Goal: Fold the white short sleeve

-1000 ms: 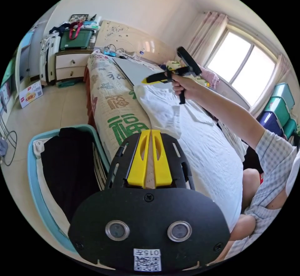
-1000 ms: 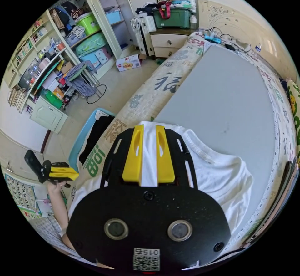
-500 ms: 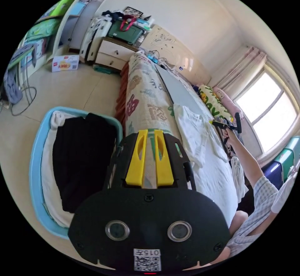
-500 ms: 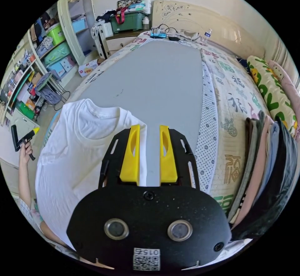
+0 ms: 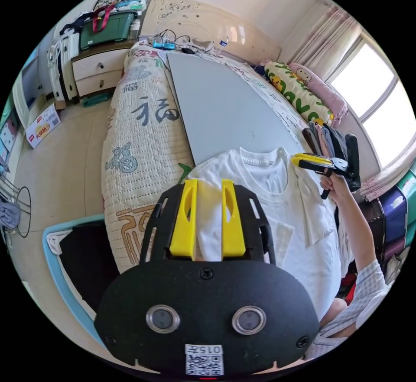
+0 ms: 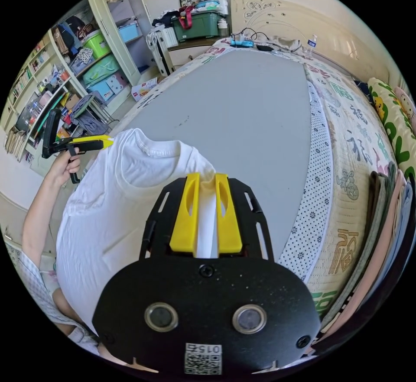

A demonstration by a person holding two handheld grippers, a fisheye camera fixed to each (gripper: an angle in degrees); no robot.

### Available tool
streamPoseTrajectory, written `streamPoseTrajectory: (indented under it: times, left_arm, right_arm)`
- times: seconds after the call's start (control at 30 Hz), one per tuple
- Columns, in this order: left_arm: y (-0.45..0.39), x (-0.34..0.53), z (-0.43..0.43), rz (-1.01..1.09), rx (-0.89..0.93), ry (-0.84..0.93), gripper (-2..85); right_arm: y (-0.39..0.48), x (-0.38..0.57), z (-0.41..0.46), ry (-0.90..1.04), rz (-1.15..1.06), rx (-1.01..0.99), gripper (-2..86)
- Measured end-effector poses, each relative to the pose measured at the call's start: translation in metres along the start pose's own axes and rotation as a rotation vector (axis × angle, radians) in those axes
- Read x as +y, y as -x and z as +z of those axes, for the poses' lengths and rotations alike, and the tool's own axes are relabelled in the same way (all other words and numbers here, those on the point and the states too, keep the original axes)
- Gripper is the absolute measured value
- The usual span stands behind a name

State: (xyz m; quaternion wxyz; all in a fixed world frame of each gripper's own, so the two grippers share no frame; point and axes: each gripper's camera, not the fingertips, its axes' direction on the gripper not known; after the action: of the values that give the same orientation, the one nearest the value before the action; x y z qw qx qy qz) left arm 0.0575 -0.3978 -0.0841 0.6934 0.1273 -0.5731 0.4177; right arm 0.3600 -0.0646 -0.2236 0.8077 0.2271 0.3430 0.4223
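The white short-sleeve cotton T-shirt [image 5: 277,208] lies at the near end of the flat grey board [image 5: 216,105] on the bed, its collar toward the headboard and its lower part hanging over the bed's near edge. In the left gripper view, the left gripper [image 5: 207,217] has its 2 yellow jaws set apart, with a bunched shoulder of the shirt between them; I cannot tell if they press it. In the right gripper view, the right gripper [image 6: 206,215] has its jaws close together with the other shoulder fold pinched between them. A pile of folded clothes [image 6: 381,226] lies along the bed's far side edge. A light blue plastic basket [image 5: 56,256] with dark cloth stands on the floor beside the bed.
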Motion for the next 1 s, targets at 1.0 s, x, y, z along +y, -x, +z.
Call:
streamPoseTrajectory:
  times: [1.0]
  left_arm:
    - [-0.088, 0.565, -0.255, 0.113, 0.247, -0.295, 7.1]
  right_arm:
    - [0.155, 0.677, -0.302, -0.266, 0.062, -0.293, 6.1]
